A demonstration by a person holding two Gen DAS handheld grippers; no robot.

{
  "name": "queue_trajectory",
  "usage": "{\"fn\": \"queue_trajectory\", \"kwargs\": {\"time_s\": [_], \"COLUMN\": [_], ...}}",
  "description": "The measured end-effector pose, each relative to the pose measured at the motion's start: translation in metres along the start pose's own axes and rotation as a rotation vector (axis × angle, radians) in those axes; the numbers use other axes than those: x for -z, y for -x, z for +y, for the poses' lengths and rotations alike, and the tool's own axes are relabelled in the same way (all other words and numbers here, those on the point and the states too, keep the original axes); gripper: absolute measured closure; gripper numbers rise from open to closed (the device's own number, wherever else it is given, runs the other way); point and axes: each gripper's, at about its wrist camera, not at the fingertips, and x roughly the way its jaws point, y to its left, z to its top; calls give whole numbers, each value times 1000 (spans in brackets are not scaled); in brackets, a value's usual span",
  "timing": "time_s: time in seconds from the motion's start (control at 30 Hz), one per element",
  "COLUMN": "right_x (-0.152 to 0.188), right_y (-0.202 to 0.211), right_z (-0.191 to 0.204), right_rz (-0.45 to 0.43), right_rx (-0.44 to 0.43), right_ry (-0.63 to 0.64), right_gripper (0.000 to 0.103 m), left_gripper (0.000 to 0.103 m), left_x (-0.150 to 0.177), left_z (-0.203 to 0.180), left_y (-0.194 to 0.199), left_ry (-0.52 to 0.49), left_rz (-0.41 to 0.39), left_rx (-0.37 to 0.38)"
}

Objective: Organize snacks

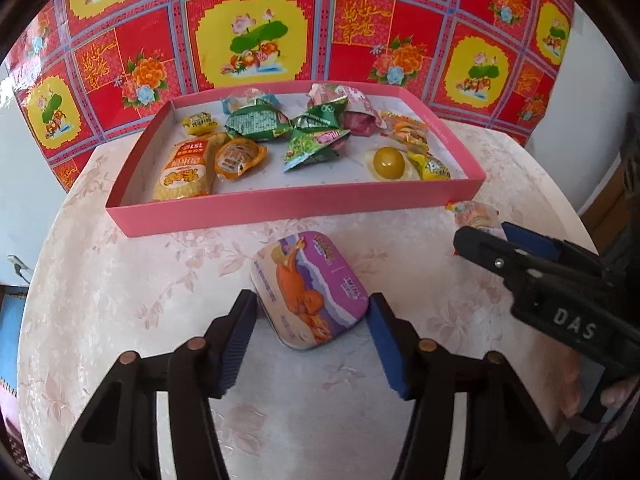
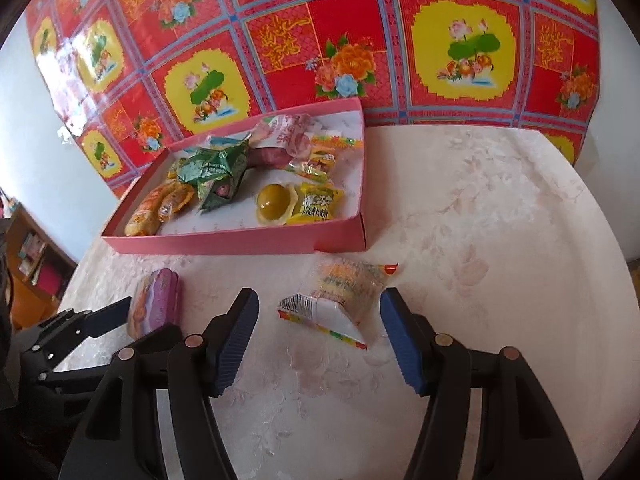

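Bracketing the purple snack tin [image 1: 310, 290] with the left gripper [image 1: 310, 330]: it lies flat on the pale floral tablecloth [image 1: 120, 280], just in front of the pink tray [image 1: 280, 210], with a blue pad on each side. Left pad looks at or very near the tin's edge, right pad [image 1: 386, 350] close beside the other edge; can't confirm firm contact on either, so I'd call it not yet gripped. Tin reads as rigid, shallow, rounded corners, glossy printed lid, so likely stiff and light but slippery, and the ribbed pads should help. It sits skewed relative to the jaws, so the pads would meet corners rather than flat sides; best hold is probably across the two long straight sides, low on the wall, not on the lid rim, or it may twist or pop out on closing. Right gripper [image 2: 318, 334] is open and empty, jaws wide around the clear-wrapped snack packet [image 2: 342, 296], which is on the cloth near the tray's front right corner, pads well clear of it. That packet looks soft, crinkly and light; film will deform, so take it across the filled middle, not the sealed striped end, and squeeze gently to avoid crushing the contents. Tray already carries a spread of wrapped snacks, with bare floor left along the front and right side for both items.
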Motion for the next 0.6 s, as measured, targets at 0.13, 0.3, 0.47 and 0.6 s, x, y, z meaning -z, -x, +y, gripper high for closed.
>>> {"fn": "queue_trajectory", "kwargs": {"time_s": [0.13, 0.3, 0.47, 0.6], "right_x": [0, 0, 1, 0], "right_y": [-2, -7, -8, -7], "right_z": [5, 15, 16, 14], "right_rz": [4, 19, 19, 11], "right_rx": [39, 105, 125, 122], "right_ry": [12, 60, 58, 26], "right_gripper": [38, 38, 38, 38], "left_gripper": [43, 43, 40, 40], "left_x": [0, -2, -8, -10], "left_z": [-1, 1, 7, 6], "left_y": [-2, -4, -6, -7], "left_ry": [-22, -16, 5, -2], "left_rz": [-19, -28, -34, -38], "left_rx": [-2, 3, 33, 20]}}
